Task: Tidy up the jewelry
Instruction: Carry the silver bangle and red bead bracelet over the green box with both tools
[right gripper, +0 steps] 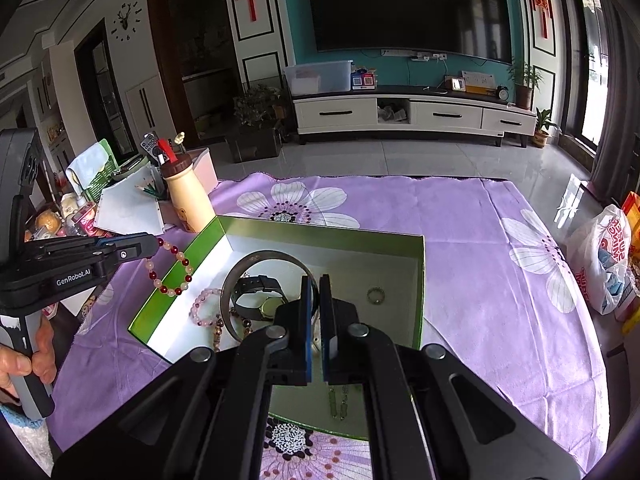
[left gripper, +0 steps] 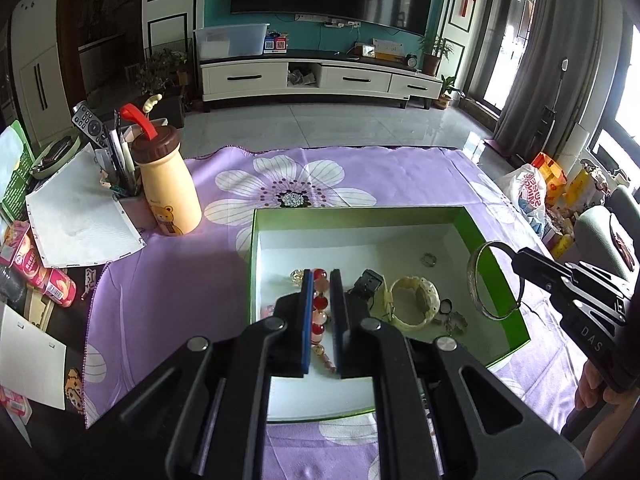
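A green box (left gripper: 496, 268) with a white floor sits on the purple flowered cloth. My left gripper (left gripper: 321, 280) is shut on a red and pale bead bracelet (left gripper: 320, 303), which hangs over the box's left edge in the right wrist view (right gripper: 176, 264). My right gripper (right gripper: 316, 282) is shut on a silver bangle (right gripper: 256, 258), held above the box's right side in the left wrist view (left gripper: 486, 280). In the box lie a cream carved bangle (left gripper: 416, 304), a black watch (right gripper: 256, 286), a small ring (right gripper: 376, 295), a pink bead bracelet (right gripper: 204, 306) and other small pieces.
A cream bottle with a brown lid (left gripper: 168, 192), a pen holder (left gripper: 120, 176), papers (left gripper: 80, 216) and packets crowd the table's left. A plastic bag (right gripper: 604, 256) lies off the right edge. A brooch (left gripper: 294, 199) lies on the cloth behind the box.
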`<state>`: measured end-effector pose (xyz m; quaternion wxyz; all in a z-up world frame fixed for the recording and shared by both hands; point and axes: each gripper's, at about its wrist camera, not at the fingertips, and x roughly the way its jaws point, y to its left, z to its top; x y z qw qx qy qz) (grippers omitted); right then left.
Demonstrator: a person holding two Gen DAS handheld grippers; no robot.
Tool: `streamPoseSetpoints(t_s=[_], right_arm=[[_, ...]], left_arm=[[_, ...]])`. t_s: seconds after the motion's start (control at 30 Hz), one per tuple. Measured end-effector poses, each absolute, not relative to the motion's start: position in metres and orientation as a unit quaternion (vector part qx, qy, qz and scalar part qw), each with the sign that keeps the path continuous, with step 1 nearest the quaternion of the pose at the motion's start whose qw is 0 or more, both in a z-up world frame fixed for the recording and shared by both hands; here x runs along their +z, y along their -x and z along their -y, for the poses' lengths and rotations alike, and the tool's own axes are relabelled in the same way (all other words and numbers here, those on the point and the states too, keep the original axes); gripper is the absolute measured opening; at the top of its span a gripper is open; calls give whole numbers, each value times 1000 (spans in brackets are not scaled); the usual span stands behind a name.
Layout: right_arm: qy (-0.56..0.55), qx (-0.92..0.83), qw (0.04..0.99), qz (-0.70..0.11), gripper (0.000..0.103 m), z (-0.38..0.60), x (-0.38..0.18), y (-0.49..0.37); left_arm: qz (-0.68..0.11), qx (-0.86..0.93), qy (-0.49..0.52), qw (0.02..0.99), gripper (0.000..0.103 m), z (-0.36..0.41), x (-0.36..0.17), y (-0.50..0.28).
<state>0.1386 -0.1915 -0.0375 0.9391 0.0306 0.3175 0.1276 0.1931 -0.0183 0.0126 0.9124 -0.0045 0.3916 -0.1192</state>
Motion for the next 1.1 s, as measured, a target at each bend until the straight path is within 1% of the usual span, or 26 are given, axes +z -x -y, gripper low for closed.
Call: streamPoseSetpoints(t_s=[1.1], right_arm=[[-59,123,926,-353,3,205,-61,-176]], left_arm=[[-406,-106,-17,908,8,32,-5,-236]])
